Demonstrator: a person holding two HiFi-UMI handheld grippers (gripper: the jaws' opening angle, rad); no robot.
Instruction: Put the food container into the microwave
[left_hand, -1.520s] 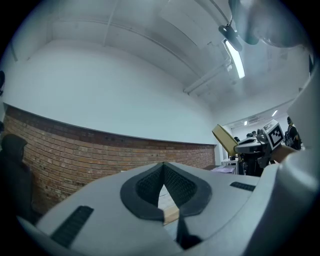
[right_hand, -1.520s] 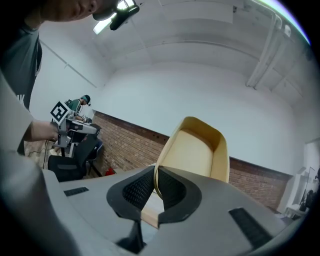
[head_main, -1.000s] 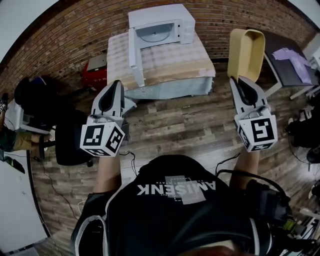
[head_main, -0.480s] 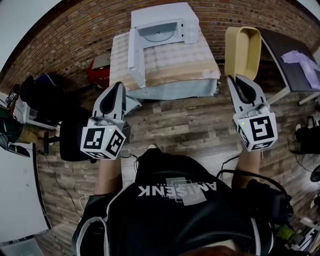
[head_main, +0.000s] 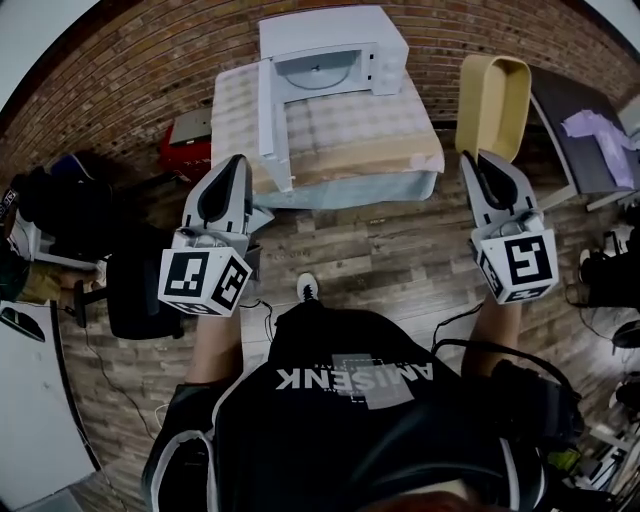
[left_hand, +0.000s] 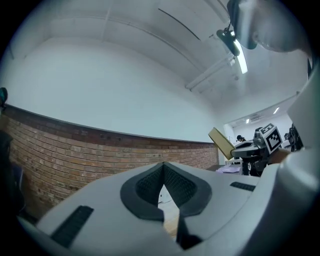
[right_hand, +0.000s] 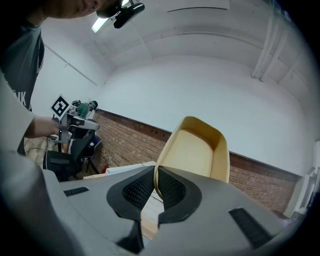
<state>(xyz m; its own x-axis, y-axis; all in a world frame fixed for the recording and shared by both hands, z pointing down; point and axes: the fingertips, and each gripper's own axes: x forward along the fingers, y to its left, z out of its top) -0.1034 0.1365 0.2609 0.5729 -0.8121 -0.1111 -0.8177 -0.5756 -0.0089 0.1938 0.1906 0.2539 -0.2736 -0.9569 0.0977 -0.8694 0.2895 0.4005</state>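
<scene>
Far left: left claw (head_main: 236, 168) shut on nothing, pads pressed together, held about level above the wooden floor (head_main: 380, 250), short of the tabletop (head_main: 350, 135). Idle here; probably of use only for the door.

Centre: white microwave (head_main: 335, 45) at the back of the cloth-covered tabletop, door (head_main: 266, 105) swung wide open to the left, turntable bare inside. Well apart from both claws.

Right: right claw (head_main: 476, 165) pinched narrow on one wall of the beige food container (head_main: 492, 100). Carried on edge in the air, hollow side toward the person, off to the right of the tabletop and nowhere near the cavity yet.

Likely trouble from here:
- Only a thin hold on a single wall, so a twist or slide out of the pads under any jolt, and a fall to the floor.
- Tall on edge, so a knock against the cavity's frame unless tipped flat first.
- On the way leftward, a clip against the microwave's right side; with overshoot, a bump on the open door.
</scene>
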